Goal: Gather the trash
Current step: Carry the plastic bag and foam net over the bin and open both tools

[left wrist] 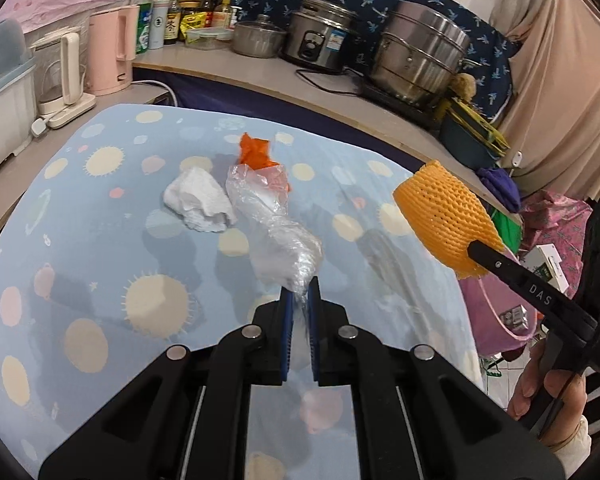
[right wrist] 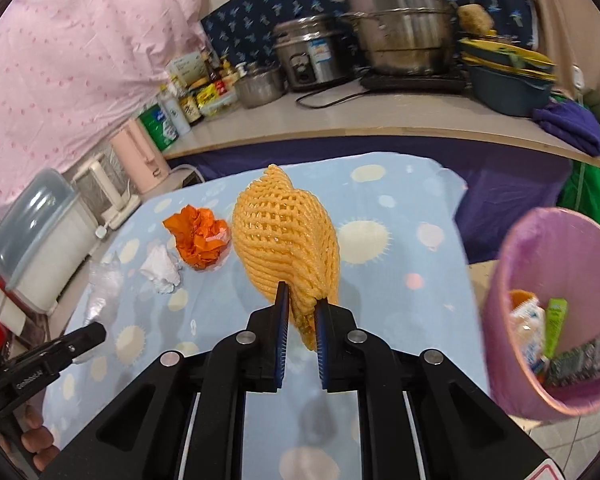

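Left wrist view, from left to right: a white tissue wad [left wrist: 199,201] and an orange paper ball [left wrist: 256,152] lie on the blue cloth [left wrist: 100,208]; the left gripper [left wrist: 300,300] is clenched on a clear plastic bag [left wrist: 274,224]; the right gripper [left wrist: 476,250] clasps a yellow foam net [left wrist: 440,216]. At far right of the right wrist view stands a pink bin [right wrist: 516,240] holding wrappers.

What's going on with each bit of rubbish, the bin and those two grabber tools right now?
Left gripper: shut on clear plastic bag, lifting it.
Right gripper: shut on orange foam net, held up.
White tissue: crumpled, lying on cloth.
Orange wrapper: crumpled, lying on cloth.
Pink bin: open, partly filled.
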`<action>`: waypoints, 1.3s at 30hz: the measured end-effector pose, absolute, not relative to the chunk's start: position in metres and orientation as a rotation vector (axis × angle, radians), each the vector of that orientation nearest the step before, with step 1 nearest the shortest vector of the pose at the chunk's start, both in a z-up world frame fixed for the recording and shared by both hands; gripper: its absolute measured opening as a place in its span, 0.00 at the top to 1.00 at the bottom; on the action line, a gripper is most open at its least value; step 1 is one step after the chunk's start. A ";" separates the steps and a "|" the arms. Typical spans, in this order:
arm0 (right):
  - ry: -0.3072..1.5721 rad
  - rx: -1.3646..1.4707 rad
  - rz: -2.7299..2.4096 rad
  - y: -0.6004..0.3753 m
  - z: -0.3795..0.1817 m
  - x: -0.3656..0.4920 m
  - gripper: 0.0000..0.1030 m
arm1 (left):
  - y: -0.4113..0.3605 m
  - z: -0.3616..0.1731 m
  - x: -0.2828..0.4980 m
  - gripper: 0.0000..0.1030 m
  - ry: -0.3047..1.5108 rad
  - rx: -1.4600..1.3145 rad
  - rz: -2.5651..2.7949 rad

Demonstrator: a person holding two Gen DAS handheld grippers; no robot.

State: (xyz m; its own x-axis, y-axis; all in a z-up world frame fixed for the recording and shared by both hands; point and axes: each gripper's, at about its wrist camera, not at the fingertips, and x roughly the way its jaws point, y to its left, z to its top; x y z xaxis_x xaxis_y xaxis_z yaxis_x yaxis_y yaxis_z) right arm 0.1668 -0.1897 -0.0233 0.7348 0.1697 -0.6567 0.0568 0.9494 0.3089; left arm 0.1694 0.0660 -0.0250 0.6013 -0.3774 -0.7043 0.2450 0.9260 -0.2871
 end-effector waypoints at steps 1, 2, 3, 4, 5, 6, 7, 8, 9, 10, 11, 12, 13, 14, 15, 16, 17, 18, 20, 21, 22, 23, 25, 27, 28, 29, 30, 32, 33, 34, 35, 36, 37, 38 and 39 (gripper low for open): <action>0.735 0.336 0.044 -0.200 -0.019 0.154 0.89 | 0.057 -0.022 0.164 0.94 0.850 -0.157 -0.383; 0.727 0.347 0.026 -0.209 -0.016 0.145 0.89 | 0.050 -0.021 0.159 0.94 0.847 -0.149 -0.397; 0.718 0.354 0.002 -0.219 -0.013 0.134 0.89 | 0.040 -0.019 0.153 0.94 0.848 -0.141 -0.417; 0.712 0.356 -0.019 -0.226 -0.011 0.126 0.89 | 0.030 -0.018 0.148 0.94 0.850 -0.134 -0.441; 0.704 0.358 -0.046 -0.236 -0.010 0.115 0.89 | 0.022 -0.018 0.145 0.94 0.852 -0.130 -0.457; 0.697 0.365 -0.073 -0.247 -0.009 0.105 0.89 | 0.011 -0.017 0.140 0.94 0.855 -0.121 -0.480; 0.692 0.376 -0.095 -0.257 -0.010 0.095 0.89 | 0.000 -0.016 0.137 0.94 0.857 -0.113 -0.504; 0.690 0.385 -0.115 -0.266 -0.011 0.088 0.89 | -0.014 -0.015 0.133 0.94 0.859 -0.101 -0.529; 0.688 0.393 -0.138 -0.277 -0.012 0.080 0.89 | -0.024 -0.014 0.130 0.94 0.859 -0.091 -0.549; 0.686 0.403 -0.161 -0.288 -0.013 0.072 0.89 | -0.037 -0.012 0.127 0.94 0.856 -0.081 -0.576; 0.683 0.413 -0.179 -0.298 -0.014 0.067 0.89 | -0.047 -0.010 0.126 0.94 0.852 -0.073 -0.593; 0.681 0.421 -0.199 -0.307 -0.015 0.061 0.89 | -0.061 -0.008 0.124 0.94 0.847 -0.060 -0.618; 0.679 0.428 -0.220 -0.317 -0.016 0.056 0.89 | -0.073 -0.006 0.123 0.94 0.843 -0.055 -0.644; 0.677 0.437 -0.242 -0.328 -0.017 0.051 0.89 | -0.086 -0.004 0.123 0.94 0.838 -0.050 -0.666; 0.675 0.446 -0.259 -0.337 -0.018 0.048 0.89 | -0.101 -0.002 0.122 0.94 0.832 -0.039 -0.689; 0.674 0.452 -0.278 -0.348 -0.020 0.045 0.88 | -0.115 -0.001 0.122 0.94 0.826 -0.028 -0.710; 0.674 0.453 -0.294 -0.356 -0.021 0.044 0.88 | -0.131 0.000 0.123 0.93 0.819 -0.022 -0.730; 0.677 0.451 -0.306 -0.363 -0.023 0.044 0.88 | -0.142 0.000 0.126 0.93 0.822 -0.017 -0.748; 0.683 0.441 -0.336 -0.376 -0.027 0.045 0.88 | -0.171 -0.004 0.132 0.93 0.844 -0.007 -0.803; 0.688 0.435 -0.347 -0.382 -0.030 0.047 0.88 | -0.182 -0.005 0.133 0.93 0.846 -0.002 -0.813; 0.694 0.431 -0.361 -0.387 -0.034 0.048 0.88 | -0.193 -0.007 0.135 0.93 0.845 0.000 -0.817; 0.701 0.431 -0.373 -0.393 -0.038 0.050 0.88 | -0.206 -0.009 0.138 0.93 0.845 0.008 -0.833; 0.716 0.440 -0.383 -0.404 -0.046 0.054 0.86 | -0.226 -0.016 0.141 0.93 0.849 0.027 -0.847; 0.735 0.447 -0.389 -0.412 -0.054 0.057 0.84 | -0.246 -0.024 0.145 0.93 0.853 0.060 -0.854; 0.743 0.448 -0.395 -0.416 -0.059 0.059 0.83 | -0.254 -0.028 0.146 0.93 0.857 0.072 -0.851; 0.748 0.445 -0.399 -0.418 -0.062 0.060 0.83 | -0.262 -0.033 0.148 0.93 0.868 0.078 -0.861; 0.751 0.439 -0.405 -0.419 -0.064 0.061 0.81 | -0.269 -0.038 0.150 0.93 0.877 0.081 -0.862; 0.750 0.433 -0.422 -0.422 -0.067 0.062 0.72 | -0.280 -0.046 0.151 0.93 0.889 0.091 -0.868; 0.744 0.437 -0.426 -0.423 -0.067 0.061 0.64 | -0.285 -0.049 0.152 0.93 0.891 0.097 -0.869; 0.734 0.442 -0.432 -0.425 -0.066 0.060 0.55 | -0.288 -0.051 0.152 0.93 0.890 0.103 -0.871; 0.724 0.444 -0.437 -0.425 -0.066 0.059 0.52 | -0.291 -0.053 0.151 0.93 0.886 0.108 -0.877; 0.713 0.445 -0.443 -0.426 -0.065 0.058 0.46 | -0.294 -0.054 0.150 0.88 0.887 0.114 -0.878; 0.701 0.447 -0.447 -0.426 -0.063 0.056 0.45 | -0.298 -0.055 0.150 0.78 0.888 0.123 -0.881; 0.696 0.448 -0.448 -0.426 -0.061 0.055 0.46 | -0.299 -0.056 0.149 0.76 0.884 0.129 -0.873; 0.692 0.447 -0.461 -0.426 -0.060 0.054 0.45 | -0.298 -0.055 0.149 0.69 0.876 0.129 -0.863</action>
